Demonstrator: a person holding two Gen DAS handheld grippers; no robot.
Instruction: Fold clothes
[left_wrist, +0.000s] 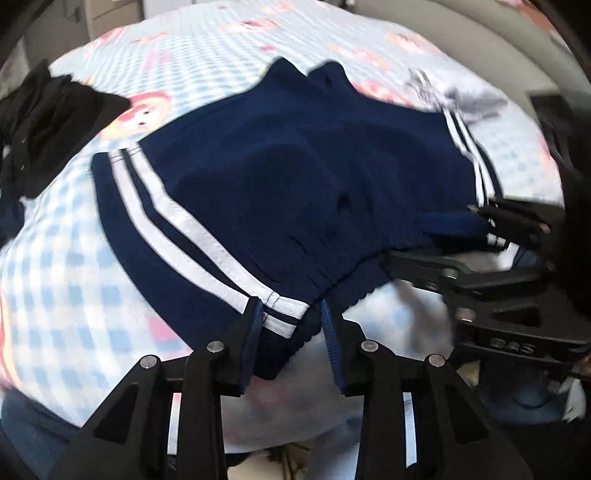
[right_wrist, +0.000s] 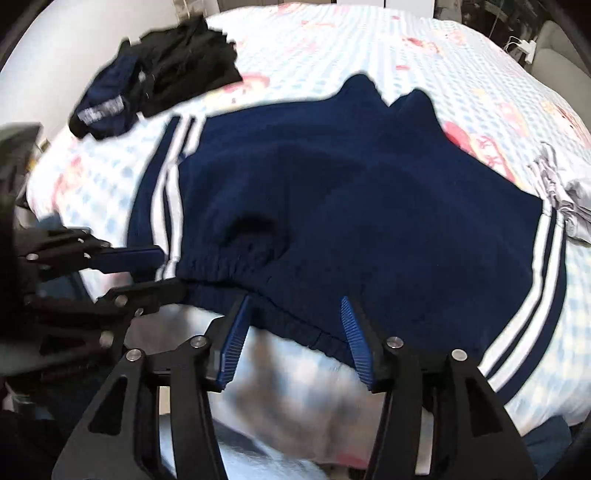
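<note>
Navy shorts (left_wrist: 277, 177) with white side stripes lie spread flat on the checked bed sheet (left_wrist: 74, 240), waistband toward me. My left gripper (left_wrist: 291, 319) is open, and the striped waistband corner lies loose between its blue pads. In the right wrist view the shorts (right_wrist: 351, 206) fill the middle. My right gripper (right_wrist: 295, 306) is open astride the elastic waistband, its pads apart from the cloth. Each gripper shows in the other's view: the right gripper (left_wrist: 436, 236) at the far waistband corner, the left gripper (right_wrist: 162, 271) at the striped corner.
A pile of black clothes (right_wrist: 184, 62) and a folded navy garment (right_wrist: 107, 99) sit at the far left of the bed sheet (right_wrist: 332, 48). A crumpled grey garment (right_wrist: 565, 199) lies at the right. The bed's near edge runs just below the waistband.
</note>
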